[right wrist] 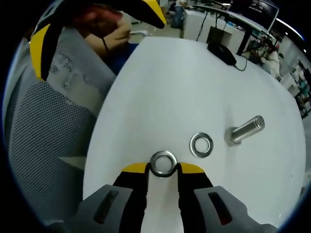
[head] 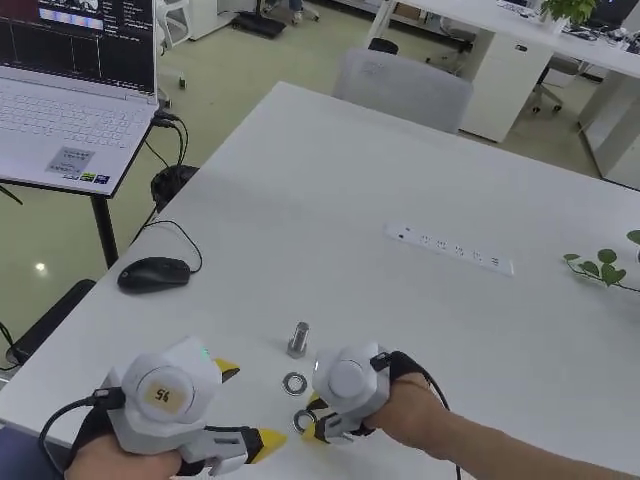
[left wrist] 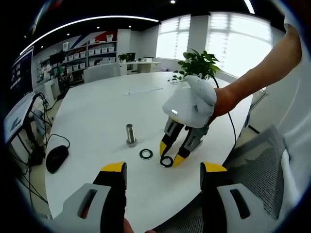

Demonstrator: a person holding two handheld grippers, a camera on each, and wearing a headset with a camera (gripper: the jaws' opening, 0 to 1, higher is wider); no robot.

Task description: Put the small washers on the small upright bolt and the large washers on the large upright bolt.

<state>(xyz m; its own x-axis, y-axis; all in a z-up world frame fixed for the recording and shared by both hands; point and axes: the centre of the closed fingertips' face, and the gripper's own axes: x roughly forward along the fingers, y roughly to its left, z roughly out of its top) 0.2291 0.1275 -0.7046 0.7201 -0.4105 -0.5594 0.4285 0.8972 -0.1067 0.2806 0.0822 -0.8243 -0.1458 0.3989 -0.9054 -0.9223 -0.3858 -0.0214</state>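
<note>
Two washers and one bolt (head: 298,340) sit on the white bench (head: 400,160) close to its near edge. The bolt stands upright on its head. The far washer (head: 294,382) lies flat just beside the bolt, apart from it. The near washer (right wrist: 163,163) lies flat closer to the bench edge. The right hand-held gripper (right wrist: 163,171) is pitched steeply down onto this near washer. Its two yellow fingertips (right wrist: 133,168) press against opposite sides of the washer rim, so the jaws are closed on the washer while it rests on the bench. The right hand (head: 405,405) wraps the rear of the gripper body, and the forearm enters from the lower right of the head view. The left hand-held gripper (left wrist: 164,169) is held roughly level above the near bench edge, pointing across toward the right one. Its jaws are spread wide with nothing between them. A black mouse (head: 153,273) lies well apart on the left.
</note>
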